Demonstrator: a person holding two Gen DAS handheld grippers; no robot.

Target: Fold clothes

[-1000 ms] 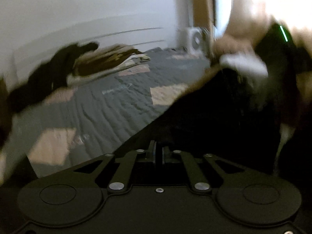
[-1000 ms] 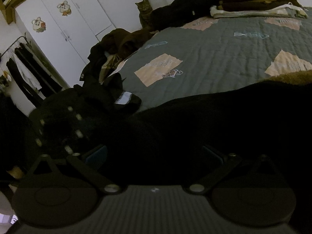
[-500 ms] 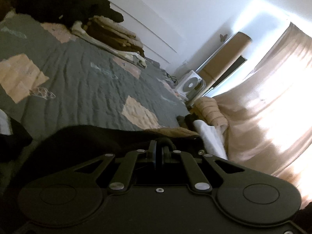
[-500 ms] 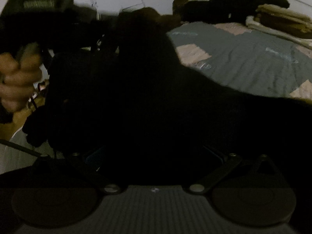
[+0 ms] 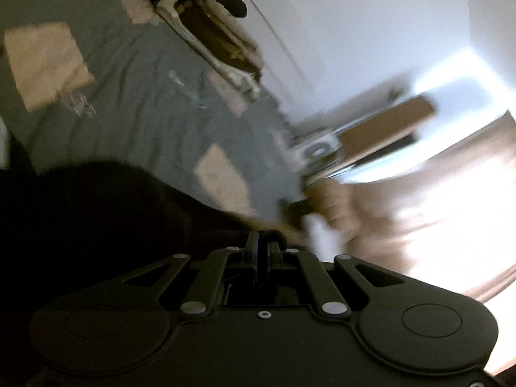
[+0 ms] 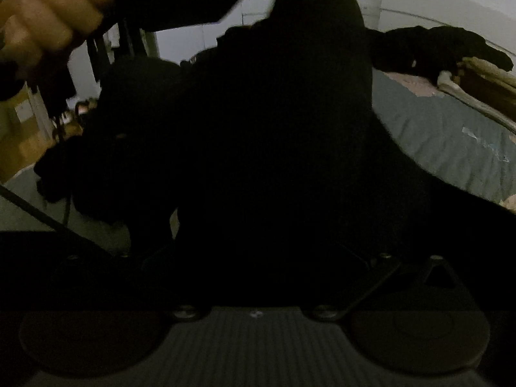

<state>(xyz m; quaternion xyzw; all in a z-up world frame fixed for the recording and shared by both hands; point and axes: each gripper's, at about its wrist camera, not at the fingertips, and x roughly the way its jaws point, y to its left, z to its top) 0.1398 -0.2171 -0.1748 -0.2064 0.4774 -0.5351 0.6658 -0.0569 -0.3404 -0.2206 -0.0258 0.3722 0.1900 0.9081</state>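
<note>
A black garment (image 6: 274, 135) hangs bunched in front of the right wrist camera and fills most of that view. A person's hand (image 6: 48, 16) at the top left holds up my left gripper, and the garment's top hangs from it. In the left wrist view my left gripper (image 5: 262, 242) is shut, pinching a fold of the black garment (image 5: 96, 219) that trails down and left. The body of my right gripper (image 6: 254, 338) shows at the bottom with its links spread wide. Its fingertips are hidden under the cloth, and I see no grip.
A grey quilted bed cover (image 5: 154, 122) with beige patches lies below. A stack of folded clothes (image 5: 219, 32) and another black garment (image 6: 435, 48) rest at the bed's far side. Beyond the bed are a fan (image 5: 317, 150), a bright curtain (image 5: 451, 200) and hanging clothes (image 6: 58, 96).
The left gripper has risen and rolled, taking the black garment up with it. The garment now stands higher in the right wrist view, and the hand has moved to the top left.
</note>
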